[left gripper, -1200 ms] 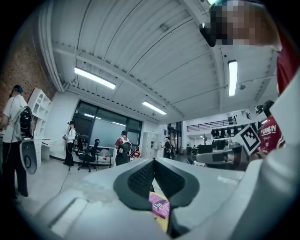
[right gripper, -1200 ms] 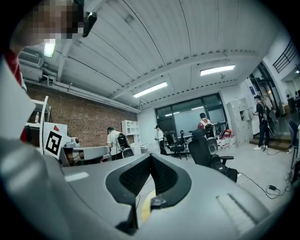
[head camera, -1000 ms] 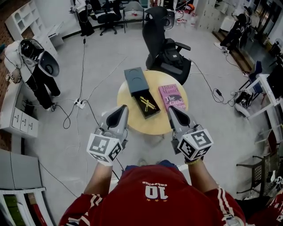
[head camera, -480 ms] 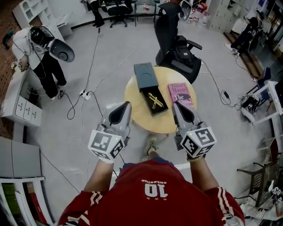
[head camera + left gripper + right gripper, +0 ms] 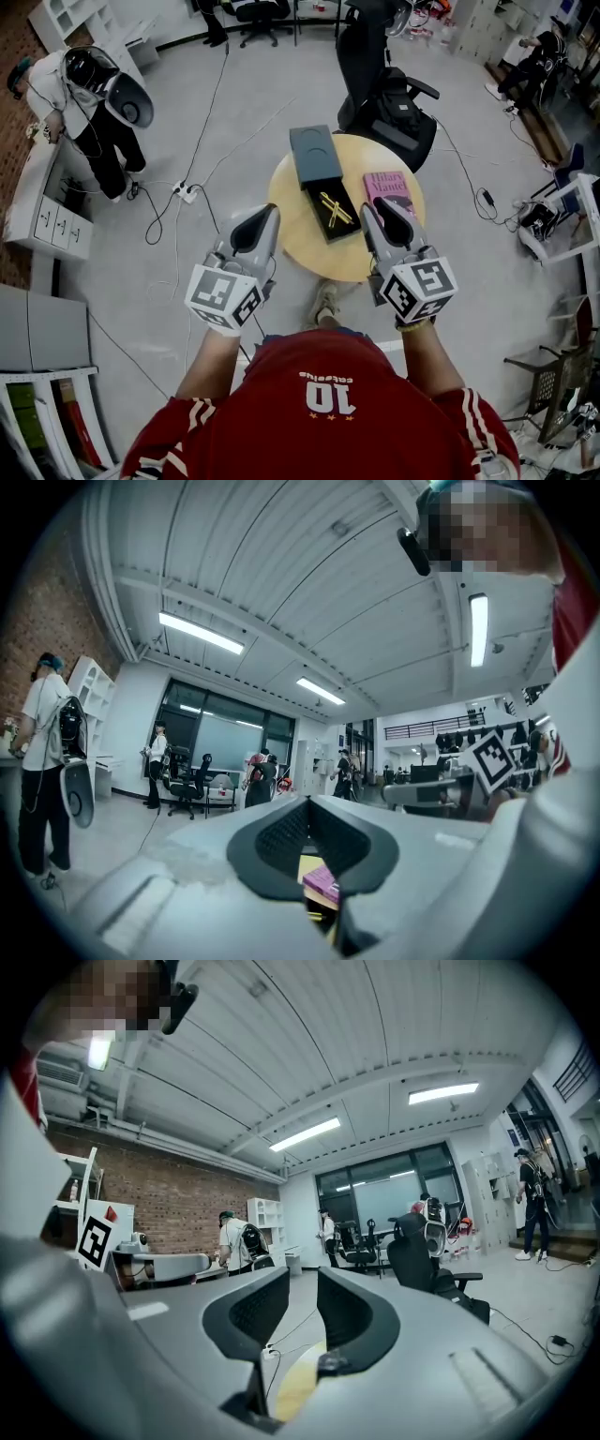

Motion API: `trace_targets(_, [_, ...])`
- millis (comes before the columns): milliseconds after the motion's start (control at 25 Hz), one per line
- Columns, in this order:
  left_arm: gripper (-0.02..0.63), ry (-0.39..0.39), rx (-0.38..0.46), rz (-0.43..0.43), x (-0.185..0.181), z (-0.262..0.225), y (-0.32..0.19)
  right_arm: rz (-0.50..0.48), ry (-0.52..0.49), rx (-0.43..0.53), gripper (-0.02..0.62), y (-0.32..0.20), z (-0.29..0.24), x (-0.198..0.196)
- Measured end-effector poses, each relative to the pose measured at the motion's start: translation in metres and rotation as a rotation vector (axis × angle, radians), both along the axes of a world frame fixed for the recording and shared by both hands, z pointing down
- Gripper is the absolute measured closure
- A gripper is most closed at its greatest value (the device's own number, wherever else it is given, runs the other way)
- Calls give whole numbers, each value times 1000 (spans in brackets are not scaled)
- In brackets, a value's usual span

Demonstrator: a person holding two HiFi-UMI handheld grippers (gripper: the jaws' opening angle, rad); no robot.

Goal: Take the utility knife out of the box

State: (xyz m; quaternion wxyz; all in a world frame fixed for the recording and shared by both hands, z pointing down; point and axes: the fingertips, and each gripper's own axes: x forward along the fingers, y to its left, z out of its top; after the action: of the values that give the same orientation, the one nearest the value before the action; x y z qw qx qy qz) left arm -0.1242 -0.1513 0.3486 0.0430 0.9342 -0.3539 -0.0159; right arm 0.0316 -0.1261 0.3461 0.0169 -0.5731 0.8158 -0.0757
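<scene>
A round wooden table (image 5: 300, 246) carries an open dark box (image 5: 321, 199) with a yellow utility knife (image 5: 336, 208) lying in it. The box's lid (image 5: 312, 154) lies just behind it. Held level at the table's near left edge, my left gripper (image 5: 269, 214) is shut and empty, as the left gripper view (image 5: 307, 808) also shows. My right gripper (image 5: 377, 208) hovers over the table's near right side, short of the box. Its jaws have just been opening and stand open with nothing between them (image 5: 302, 1283).
A pink book (image 5: 390, 186) lies on the table to the right of the box. A black office chair (image 5: 384, 89) stands behind the table. Cables and a power strip (image 5: 189, 193) lie on the floor at left. A person with a backpack (image 5: 89, 98) stands far left by white shelves.
Both grippers have moved forward, closer to the table and the box, and the table now sits nearer in the head view.
</scene>
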Motion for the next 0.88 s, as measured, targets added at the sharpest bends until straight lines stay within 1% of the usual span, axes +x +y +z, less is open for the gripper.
trace_targets(160, [603, -10, 1, 2, 4, 4, -10, 5, 3, -31, 512, -14, 13, 6])
trace_targets(320, [603, -27, -7, -4, 5, 13, -19, 11, 17, -86, 512, -29, 44, 13])
trace_targets(520, [603, -36, -23, -8, 6, 22, -30, 20, 70, -177, 512, -49, 93, 19])
trace_targets(680, [603, -64, -26, -12, 9, 32, -42, 17, 89, -262, 512, -65, 136, 23])
trace_targets(880, [603, -62, -62, -8, 17, 49, -61, 3, 92, -371, 512, -84, 188, 28])
